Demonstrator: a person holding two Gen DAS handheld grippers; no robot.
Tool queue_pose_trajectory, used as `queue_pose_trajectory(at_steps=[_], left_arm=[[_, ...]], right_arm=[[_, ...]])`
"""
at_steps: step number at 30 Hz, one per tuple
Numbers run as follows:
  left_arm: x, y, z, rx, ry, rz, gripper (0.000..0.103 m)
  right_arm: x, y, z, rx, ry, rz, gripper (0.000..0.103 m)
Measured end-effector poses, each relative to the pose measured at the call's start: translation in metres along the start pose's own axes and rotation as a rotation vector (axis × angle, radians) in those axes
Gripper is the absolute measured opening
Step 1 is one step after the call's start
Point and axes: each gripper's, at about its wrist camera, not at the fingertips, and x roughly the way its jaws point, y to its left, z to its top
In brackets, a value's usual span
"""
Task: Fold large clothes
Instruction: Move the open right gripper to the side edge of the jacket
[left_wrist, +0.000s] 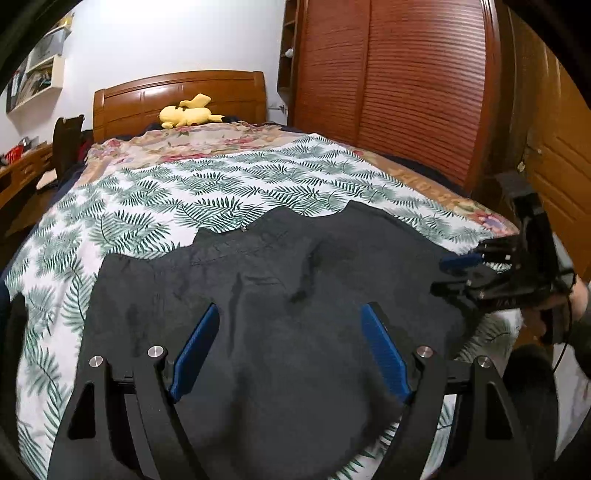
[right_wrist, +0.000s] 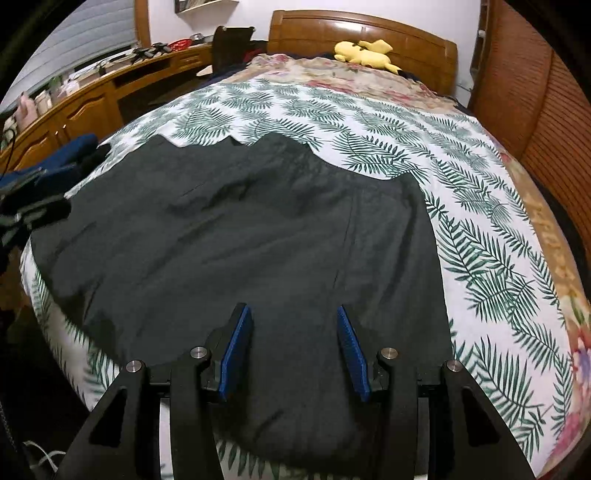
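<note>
A large black garment (left_wrist: 280, 295) lies spread flat on the leaf-print sheet (left_wrist: 177, 192) near the bed's foot; it also shows in the right wrist view (right_wrist: 236, 236). My left gripper (left_wrist: 290, 314) is open and empty, hovering above the garment's near part. My right gripper (right_wrist: 291, 317) is open and empty above the garment's near right part. The right gripper also shows at the garment's right edge in the left wrist view (left_wrist: 461, 273). The left gripper shows blurred at the garment's left edge in the right wrist view (right_wrist: 40, 184).
A yellow plush toy (left_wrist: 188, 112) lies by the wooden headboard (left_wrist: 177, 96) on a floral blanket (left_wrist: 207, 142). A slatted wooden wardrobe (left_wrist: 399, 85) stands right of the bed. A wooden desk (right_wrist: 92, 103) with clutter runs along the left.
</note>
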Motion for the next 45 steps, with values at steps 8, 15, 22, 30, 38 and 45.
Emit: queue_pose_trajectory(at_steps=[8, 15, 22, 30, 38, 45], left_arm=[[-0.008, -0.001, -0.045, -0.077, 0.05, 0.041, 0.08], [-0.011, -0.011, -0.057, -0.059, 0.061, 0.091, 0.08], [0.002, -0.009, -0.068, -0.026, 0.118, 0.154, 0.08], [0.004, -0.005, -0.073, -0.037, 0.122, 0.147, 0.08], [0.005, -0.007, -0.077, -0.028, 0.12, 0.145, 0.08], [0.005, -0.005, -0.08, -0.042, 0.112, 0.118, 0.08]], right_arm=[[0.013, 0.003, -0.027, 0.003, 0.052, -0.015, 0.051], [0.012, 0.008, -0.035, -0.003, 0.021, -0.025, 0.053], [-0.03, 0.011, -0.04, -0.021, 0.025, -0.094, 0.053], [-0.067, -0.01, -0.058, 0.069, -0.004, -0.172, 0.057], [-0.038, -0.028, -0.064, 0.226, 0.062, -0.159, 0.059], [-0.026, -0.033, -0.06, 0.262, 0.082, -0.172, 0.079]])
